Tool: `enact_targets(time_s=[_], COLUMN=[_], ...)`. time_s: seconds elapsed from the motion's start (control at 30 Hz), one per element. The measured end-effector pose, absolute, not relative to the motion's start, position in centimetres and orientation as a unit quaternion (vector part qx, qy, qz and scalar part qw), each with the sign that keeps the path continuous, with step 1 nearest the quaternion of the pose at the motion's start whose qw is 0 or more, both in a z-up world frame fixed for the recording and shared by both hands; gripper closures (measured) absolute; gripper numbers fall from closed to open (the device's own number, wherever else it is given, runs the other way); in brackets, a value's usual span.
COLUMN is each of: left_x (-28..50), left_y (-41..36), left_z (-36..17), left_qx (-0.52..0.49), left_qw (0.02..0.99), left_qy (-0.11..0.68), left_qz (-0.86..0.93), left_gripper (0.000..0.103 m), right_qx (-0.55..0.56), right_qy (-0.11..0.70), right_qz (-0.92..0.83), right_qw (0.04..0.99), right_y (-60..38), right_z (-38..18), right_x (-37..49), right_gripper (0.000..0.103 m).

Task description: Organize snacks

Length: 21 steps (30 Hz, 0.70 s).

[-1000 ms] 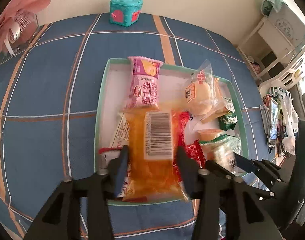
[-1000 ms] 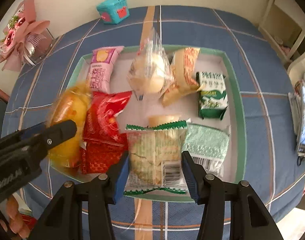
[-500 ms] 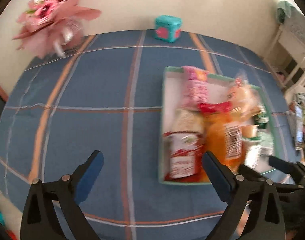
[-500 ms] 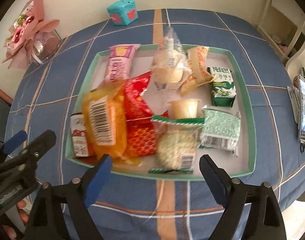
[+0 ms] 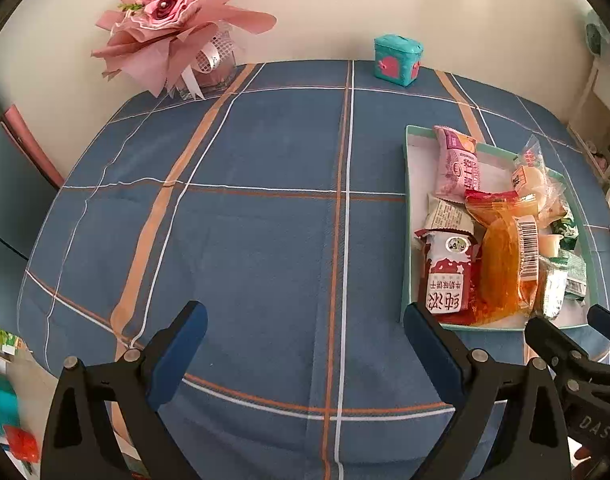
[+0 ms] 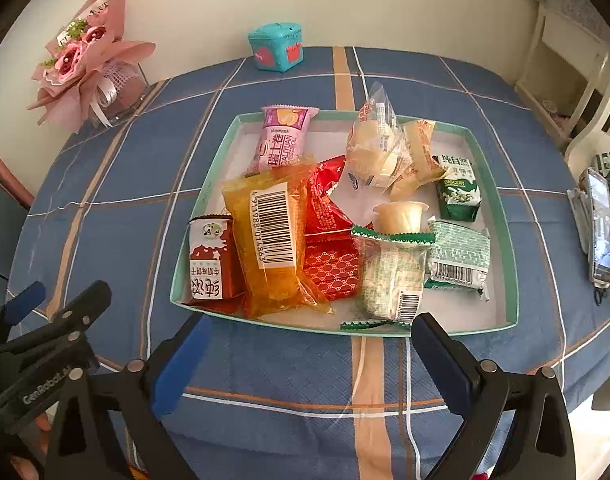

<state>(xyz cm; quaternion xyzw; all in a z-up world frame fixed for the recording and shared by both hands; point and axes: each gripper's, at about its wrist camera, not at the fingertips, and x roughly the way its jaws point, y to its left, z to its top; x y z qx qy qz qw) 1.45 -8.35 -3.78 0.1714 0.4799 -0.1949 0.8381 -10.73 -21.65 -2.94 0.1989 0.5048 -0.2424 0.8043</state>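
Blue plaid cloth (image 5: pixel 265 248) covers the table, and at the right of the left wrist view the green-rimmed tray (image 6: pixel 201 204) holds the snacks: an orange packet (image 6: pixel 273 248) with its barcode up, a red carton (image 6: pixel 209 268) at the tray's left edge, a pink packet (image 6: pixel 283 140) at the far rim. Both the left gripper (image 5: pixel 301 332) and right gripper (image 6: pixel 309 340) have just been opening; their jaws stand wide, nothing between them, over bare cloth near the tray's front rim.
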Motion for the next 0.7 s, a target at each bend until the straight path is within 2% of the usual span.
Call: enact_targets(time_s=[0.7], left_x=[1.2], left_y=[-7.8], left_z=[-2.9], left_qx=[0.184], left_qw=[0.854], left_qy=[0.462], left_qz=[-0.153], left_gripper=[0.004], right_qx=[0.192], right_qy=[0.474], right_qz=[-0.246], right_qw=[0.823], right_y=[-21.5], right_z=[-1.6], right_x=[-11.2], right_gripper=[0.0])
